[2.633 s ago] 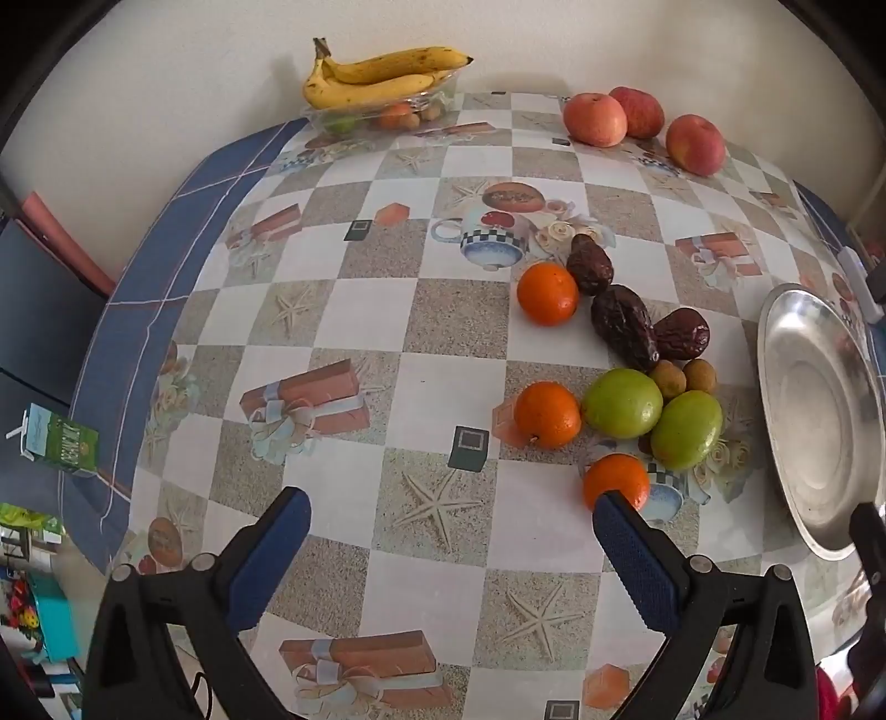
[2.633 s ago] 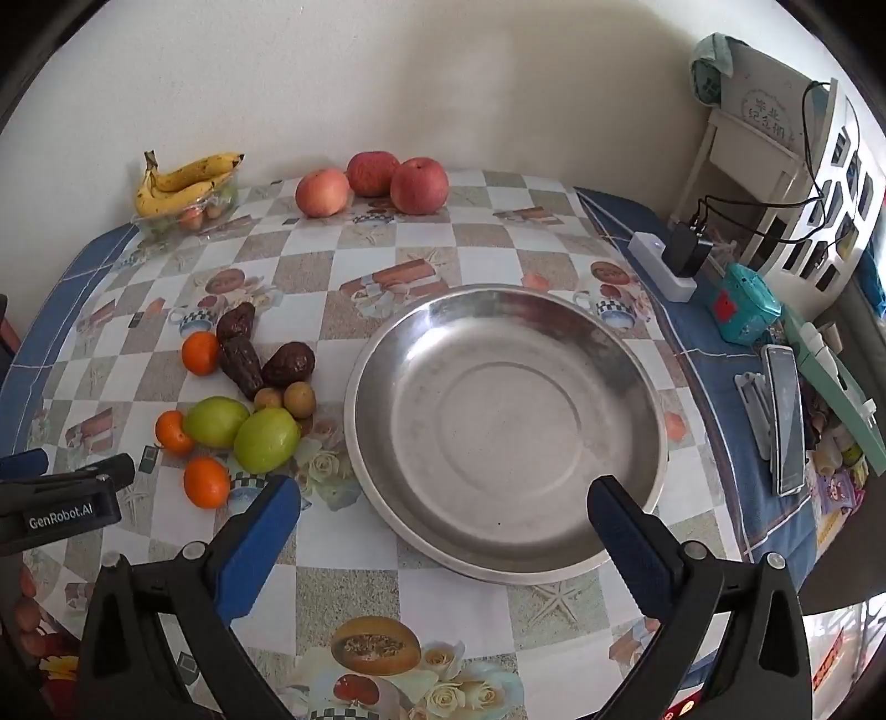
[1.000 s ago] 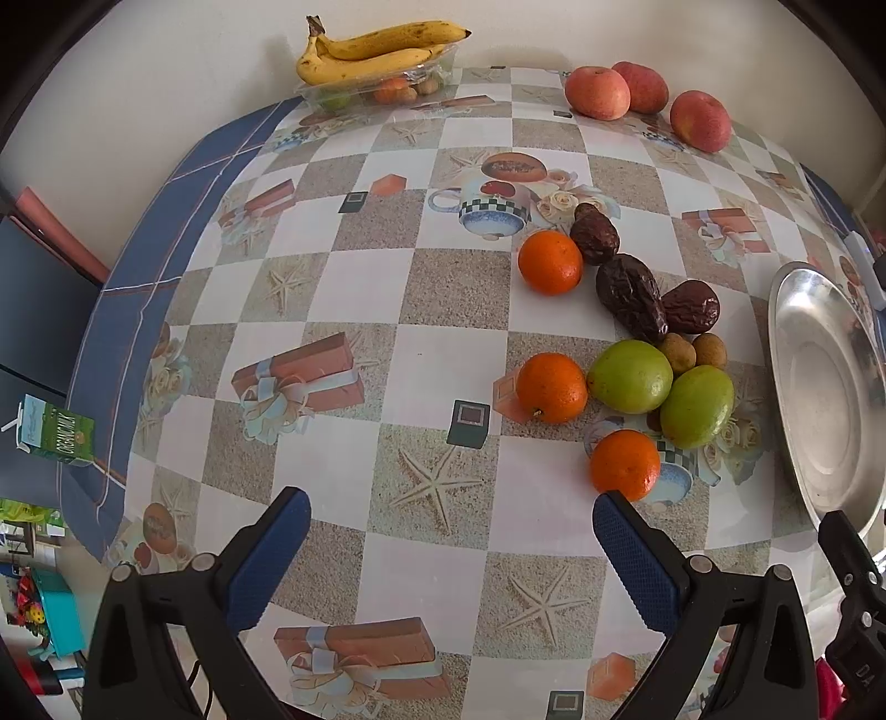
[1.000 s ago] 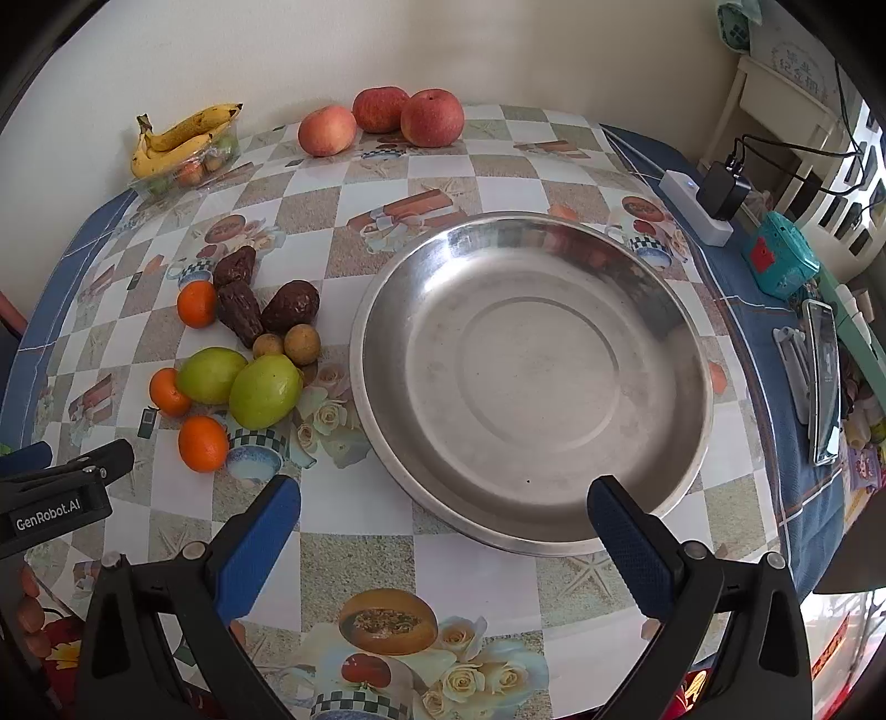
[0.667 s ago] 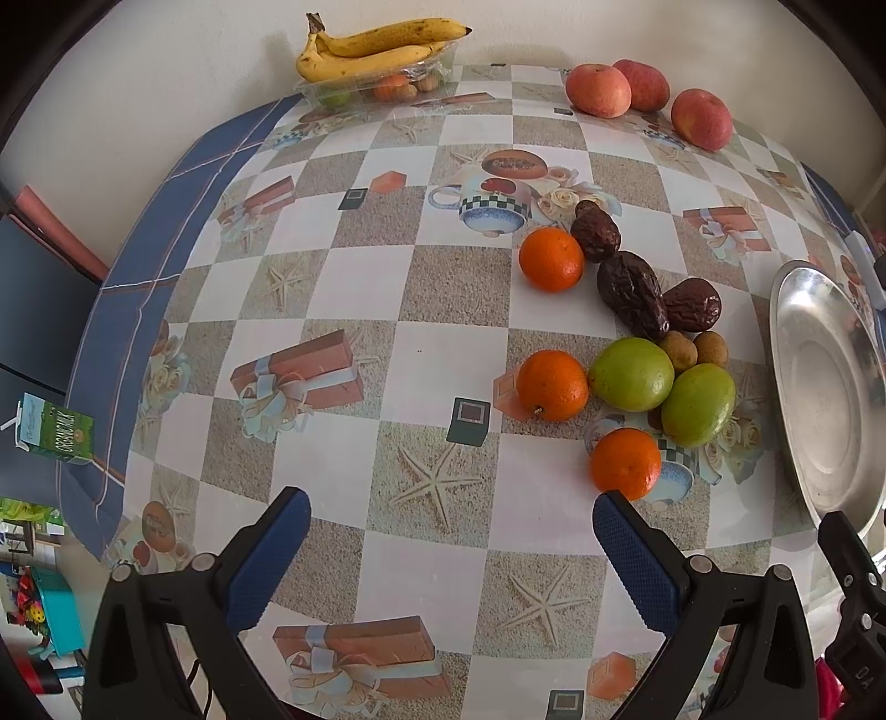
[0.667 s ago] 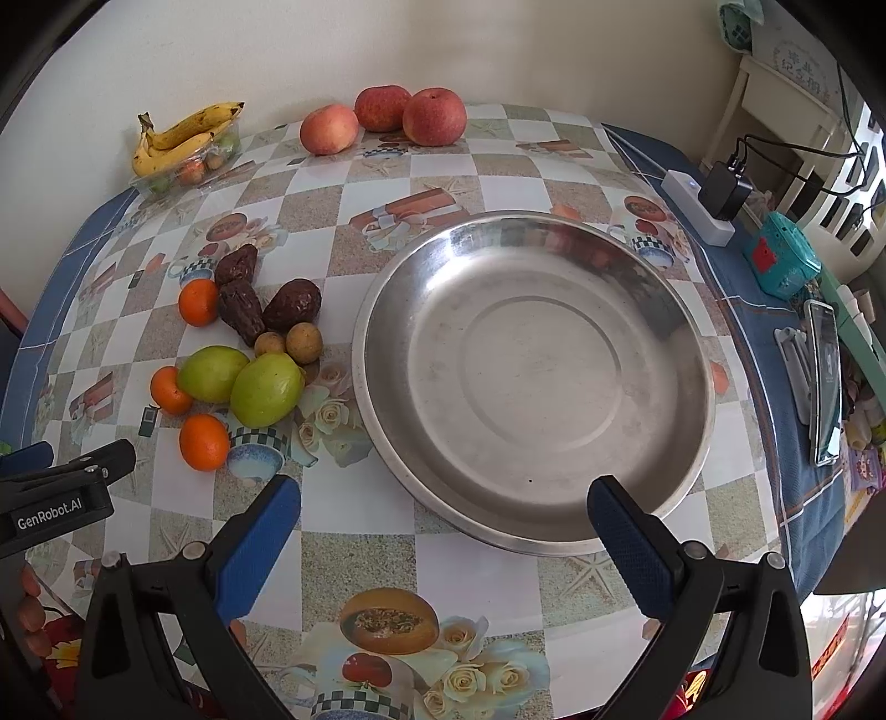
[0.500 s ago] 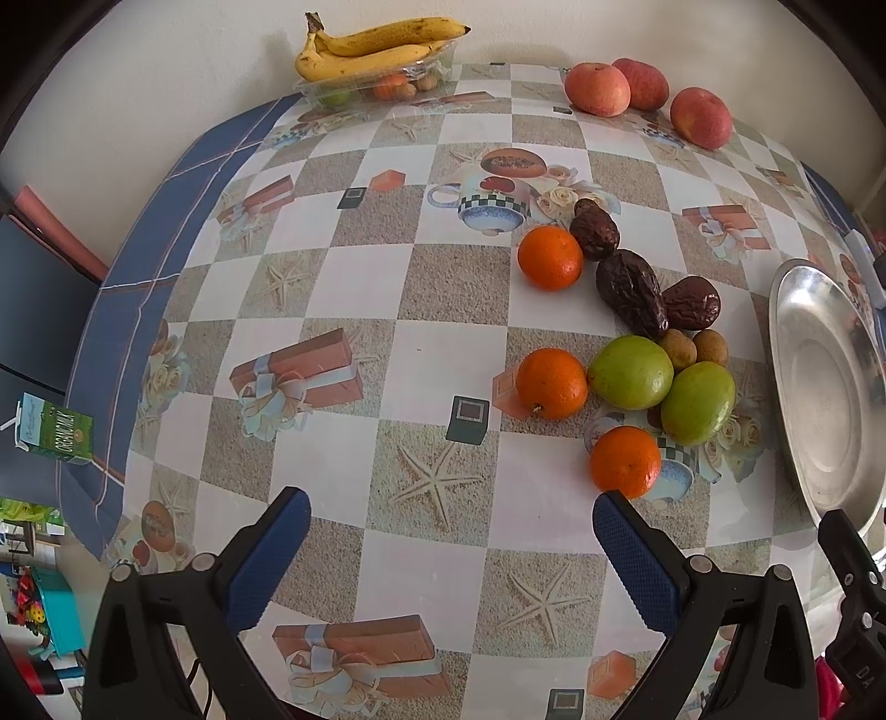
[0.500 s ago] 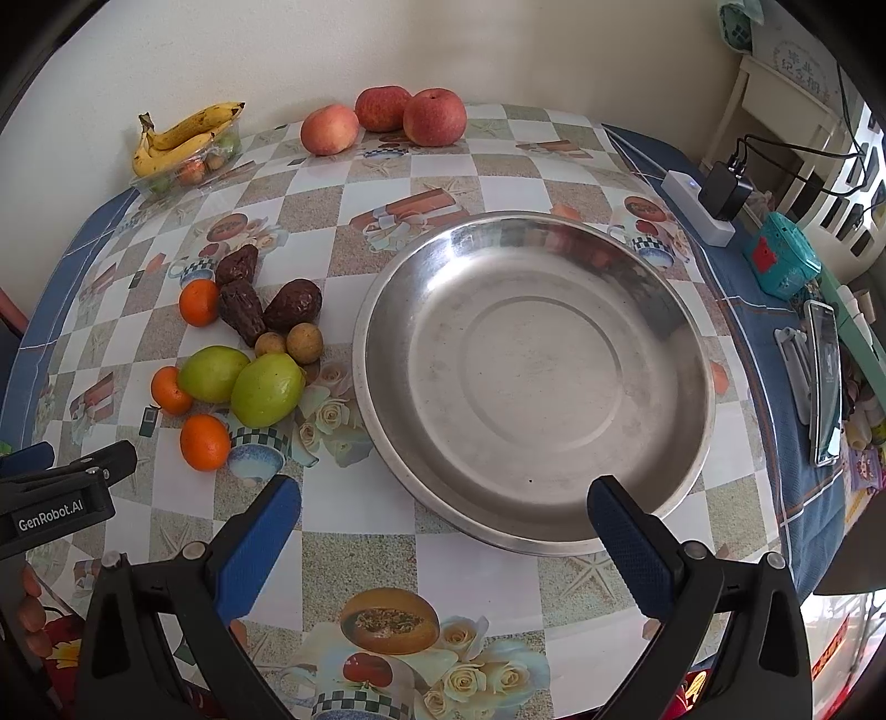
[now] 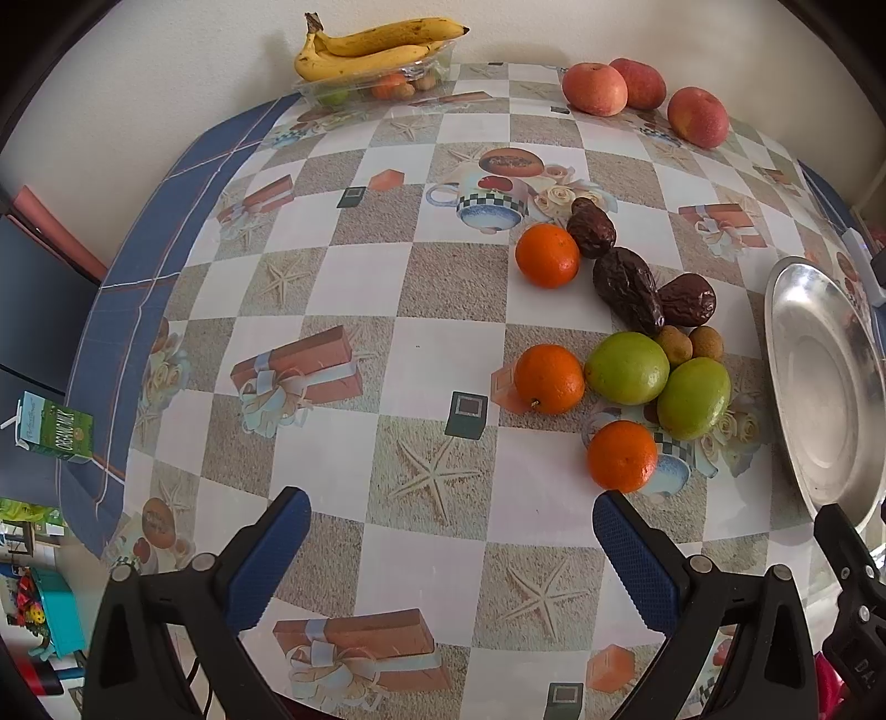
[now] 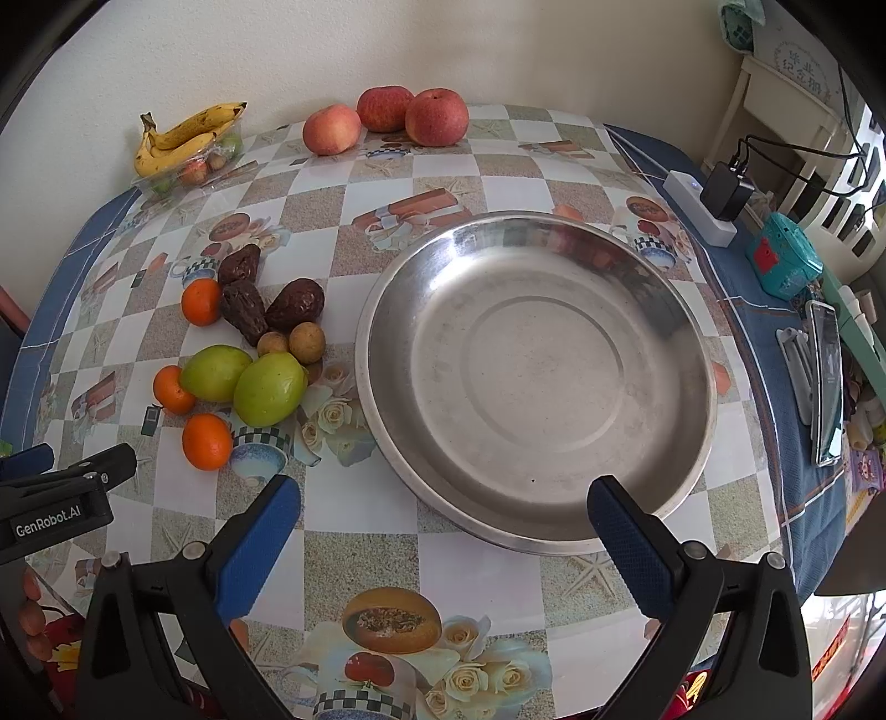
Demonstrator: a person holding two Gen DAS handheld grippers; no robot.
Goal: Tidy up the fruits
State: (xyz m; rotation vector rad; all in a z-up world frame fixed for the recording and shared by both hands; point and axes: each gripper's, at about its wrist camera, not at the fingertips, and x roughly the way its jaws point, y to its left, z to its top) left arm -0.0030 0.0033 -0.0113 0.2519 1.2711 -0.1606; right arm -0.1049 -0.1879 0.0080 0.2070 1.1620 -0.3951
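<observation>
A big steel dish [image 10: 534, 376] sits empty on the patterned tablecloth; its left rim [image 9: 819, 382] shows in the left wrist view. Left of it lies a cluster: three oranges [image 9: 622, 455], two green fruits [image 9: 627, 366], three dark dates [image 9: 628, 289] and two small brown fruits [image 9: 674, 344]. The same oranges [image 10: 206, 441] and green fruits [image 10: 269, 388] appear in the right wrist view. My left gripper [image 9: 451, 512] hangs open over the tablecloth, near the closest orange. My right gripper [image 10: 443, 501] stands open at the dish's near rim. Neither holds anything.
Three apples [image 10: 382, 119] sit at the table's far edge. Bananas [image 9: 376, 47] rest on a clear tray of small fruits at the back left. A power strip [image 10: 700, 207], a teal box [image 10: 783, 266] and a phone [image 10: 825, 374] lie on the right side.
Over the earlier frames both grippers moved slightly forward over the table, then held still. The fruit and the dish have not moved.
</observation>
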